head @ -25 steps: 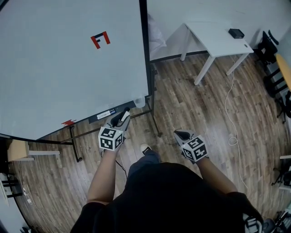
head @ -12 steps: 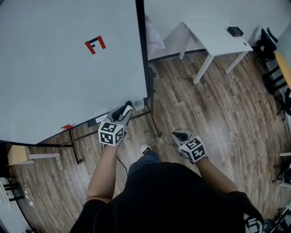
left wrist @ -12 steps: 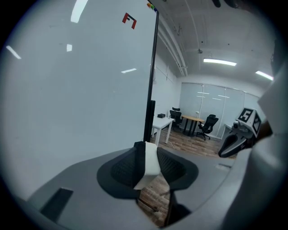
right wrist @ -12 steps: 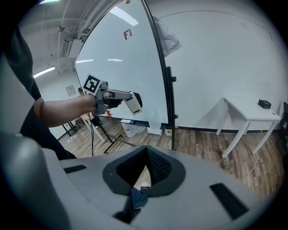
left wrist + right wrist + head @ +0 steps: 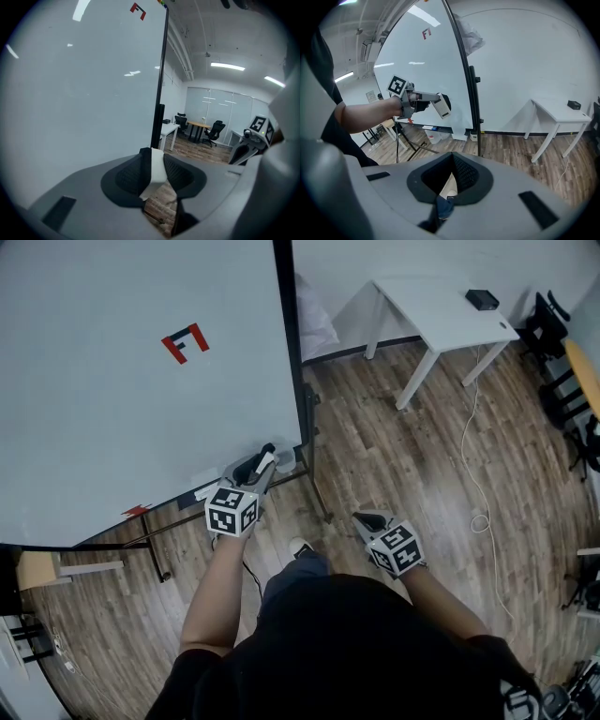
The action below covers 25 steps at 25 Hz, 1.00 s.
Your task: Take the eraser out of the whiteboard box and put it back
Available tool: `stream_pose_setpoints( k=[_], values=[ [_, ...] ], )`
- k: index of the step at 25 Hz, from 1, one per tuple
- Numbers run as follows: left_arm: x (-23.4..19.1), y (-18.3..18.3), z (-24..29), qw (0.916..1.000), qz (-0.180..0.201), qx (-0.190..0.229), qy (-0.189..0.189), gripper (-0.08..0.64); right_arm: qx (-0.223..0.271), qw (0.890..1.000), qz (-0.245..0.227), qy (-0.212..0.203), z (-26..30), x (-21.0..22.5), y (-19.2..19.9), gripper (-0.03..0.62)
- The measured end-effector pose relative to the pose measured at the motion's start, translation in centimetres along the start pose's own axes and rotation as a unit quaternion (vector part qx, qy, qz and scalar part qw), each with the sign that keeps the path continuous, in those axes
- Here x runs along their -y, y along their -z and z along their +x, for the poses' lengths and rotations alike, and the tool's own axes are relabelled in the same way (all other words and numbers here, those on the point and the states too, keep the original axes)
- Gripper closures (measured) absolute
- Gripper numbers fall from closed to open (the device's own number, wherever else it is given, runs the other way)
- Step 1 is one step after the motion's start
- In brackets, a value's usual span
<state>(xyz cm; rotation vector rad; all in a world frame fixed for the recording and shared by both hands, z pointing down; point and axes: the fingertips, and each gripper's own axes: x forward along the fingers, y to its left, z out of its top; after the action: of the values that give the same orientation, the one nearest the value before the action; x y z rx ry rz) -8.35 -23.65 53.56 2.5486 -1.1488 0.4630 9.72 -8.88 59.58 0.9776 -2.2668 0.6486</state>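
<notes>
The big whiteboard [image 5: 122, 381] stands on the left. A small translucent box [image 5: 286, 459] hangs at its lower right corner, by the black tray [image 5: 202, 491]. My left gripper [image 5: 260, 465] is shut on the eraser [image 5: 265, 462], white with a black felt side, just left of that box and close to the board. In the left gripper view the eraser [image 5: 157, 168] sits clamped upright between the jaws. From the right gripper view, the held eraser [image 5: 441, 106] hangs above the box [image 5: 432, 136]. My right gripper [image 5: 364, 517] hovers low over the floor, shut and holding nothing.
The whiteboard's black frame post [image 5: 298, 381] and stand legs [image 5: 317, 491] are right of the box. A white table [image 5: 441, 320] with a black device [image 5: 482, 300] stands far right. A cable [image 5: 473, 474] trails on the wooden floor. Office chairs [image 5: 555, 334] line the right edge.
My left gripper has carried the eraser rightward along the board's bottom edge, closer to the box at the corner. The right gripper has stayed about where it was.
</notes>
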Motion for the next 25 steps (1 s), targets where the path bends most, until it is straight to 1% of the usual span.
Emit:
stream_pose_setpoints(
  k=[8, 16, 25],
  values=[
    [-1.1, -0.2, 1.8, 0.9999, 0.001, -0.004, 0.013, 0.408, 0.001, 1.0, 0.006, 0.002, 1.7, 0.9, -1.5, 0.597],
    [-1.2, -0.4, 3.7, 0.9993, 0.004, -0.003, 0.036, 0.408, -0.003, 1.0, 0.012, 0.0, 3.2, 1.1, -1.9, 0.597],
    [-1.0, 0.8, 5.6, 0.9984, 0.0, -0.02, 0.053, 0.408, -0.007, 1.0, 0.024, 0.008, 3.6, 2.5, -1.9, 0.597]
  ],
)
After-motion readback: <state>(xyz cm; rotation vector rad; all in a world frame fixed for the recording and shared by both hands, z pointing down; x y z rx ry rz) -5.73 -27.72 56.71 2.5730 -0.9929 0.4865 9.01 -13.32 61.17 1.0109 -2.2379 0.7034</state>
